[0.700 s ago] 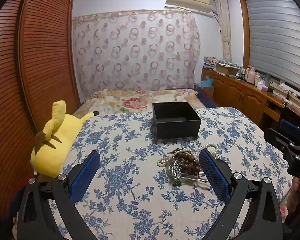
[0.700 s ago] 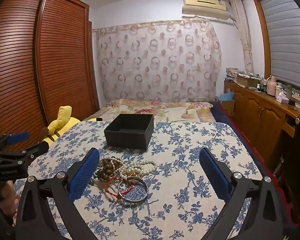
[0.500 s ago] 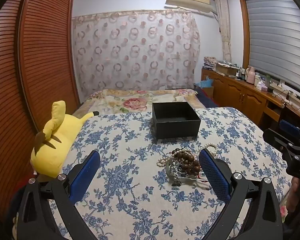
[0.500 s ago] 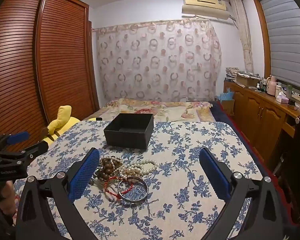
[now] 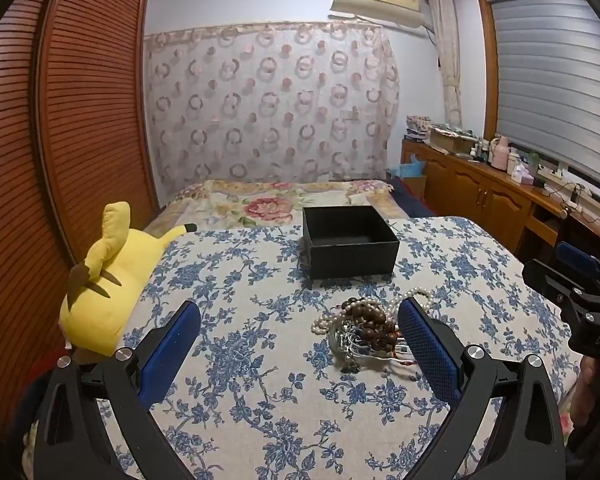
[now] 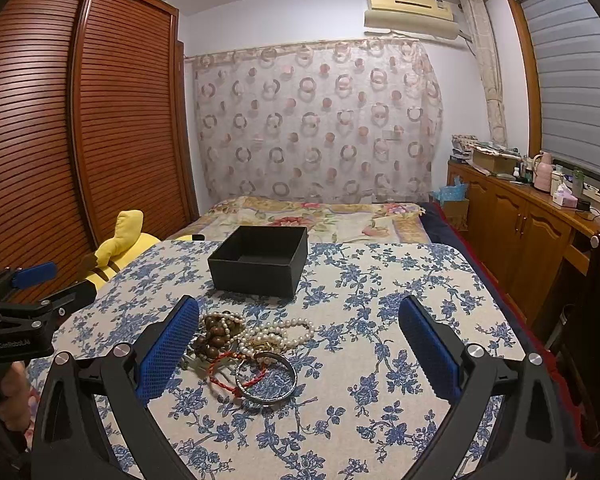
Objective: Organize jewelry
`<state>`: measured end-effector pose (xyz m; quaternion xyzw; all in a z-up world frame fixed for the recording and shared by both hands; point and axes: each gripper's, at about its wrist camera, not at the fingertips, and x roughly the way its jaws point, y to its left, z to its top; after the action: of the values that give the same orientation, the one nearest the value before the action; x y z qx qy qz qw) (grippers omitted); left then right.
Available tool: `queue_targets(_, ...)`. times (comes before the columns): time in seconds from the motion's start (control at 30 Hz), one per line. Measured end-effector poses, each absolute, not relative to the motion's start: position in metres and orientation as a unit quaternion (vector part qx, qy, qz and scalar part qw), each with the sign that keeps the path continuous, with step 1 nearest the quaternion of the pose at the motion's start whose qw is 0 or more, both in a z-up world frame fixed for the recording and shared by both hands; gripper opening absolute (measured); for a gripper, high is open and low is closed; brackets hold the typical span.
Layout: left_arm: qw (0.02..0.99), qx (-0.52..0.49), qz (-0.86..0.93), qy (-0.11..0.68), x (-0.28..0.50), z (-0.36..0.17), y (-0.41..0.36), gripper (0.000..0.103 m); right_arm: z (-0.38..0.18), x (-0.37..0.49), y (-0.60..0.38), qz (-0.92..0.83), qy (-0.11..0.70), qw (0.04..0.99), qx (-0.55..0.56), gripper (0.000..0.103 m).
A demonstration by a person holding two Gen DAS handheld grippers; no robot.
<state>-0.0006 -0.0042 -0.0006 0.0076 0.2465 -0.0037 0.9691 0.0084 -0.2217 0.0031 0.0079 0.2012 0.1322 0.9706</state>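
Note:
A tangled heap of jewelry (image 5: 362, 330) lies on the blue-flowered cloth: brown wooden beads (image 6: 216, 330), a white pearl strand (image 6: 278, 332), a red cord (image 6: 232, 378) and a silver bangle (image 6: 266, 380). Behind it stands an open, empty black box (image 5: 350, 240) (image 6: 260, 260). My left gripper (image 5: 300, 344) hovers open above the cloth, the heap just inside its right pad. My right gripper (image 6: 300, 344) is open too, the heap beside its left pad. Neither holds anything.
A yellow plush toy (image 5: 108, 284) lies at the cloth's left edge by the wooden wardrobe (image 5: 60, 140). Wooden cabinets (image 6: 520, 232) with clutter line the right wall. A bed with a floral cover (image 6: 312, 216) is behind the box.

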Motion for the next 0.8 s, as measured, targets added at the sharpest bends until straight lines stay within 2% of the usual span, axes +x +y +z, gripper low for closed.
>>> queue_targets(0.8, 0.970, 0.007, -0.004, 0.243, -0.0050, 0.0065, -0.0033, 0.095, 0.0041, 0.0078, -0.2209, 0.133, 0.200, 0.971, 0.007, 0.101)
